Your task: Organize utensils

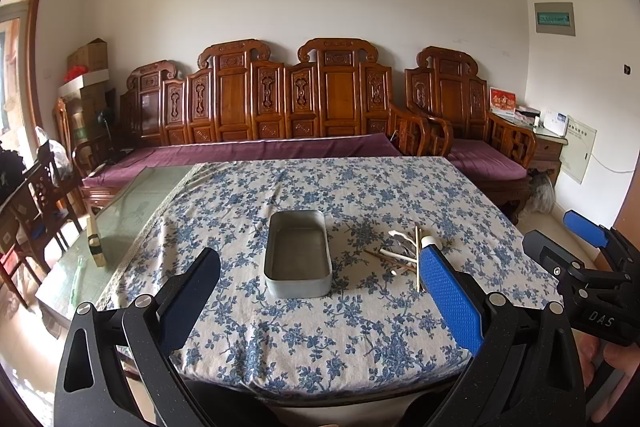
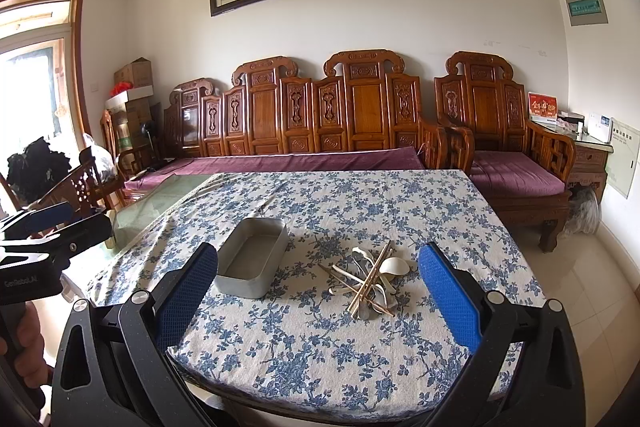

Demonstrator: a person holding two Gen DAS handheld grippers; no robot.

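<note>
Both claws, left gripper (image 1: 320,281) and right gripper (image 2: 318,273), hang released; utensil pile (image 2: 368,281) lies lower centre, beside empty tin (image 2: 253,263). Sorting unstarted; next I must pinch one chopstick.

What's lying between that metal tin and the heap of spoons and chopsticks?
Nothing but bare flowered tablecloth separates the metal tin from the utensil pile; the right wrist view shows it best.

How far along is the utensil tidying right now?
Nothing looks done: the metal tin is empty. Nothing in hand: left tongs and right tongs hang open above the table. Left to do: the whole pile of spoons and chopsticks beside the tin.
</note>
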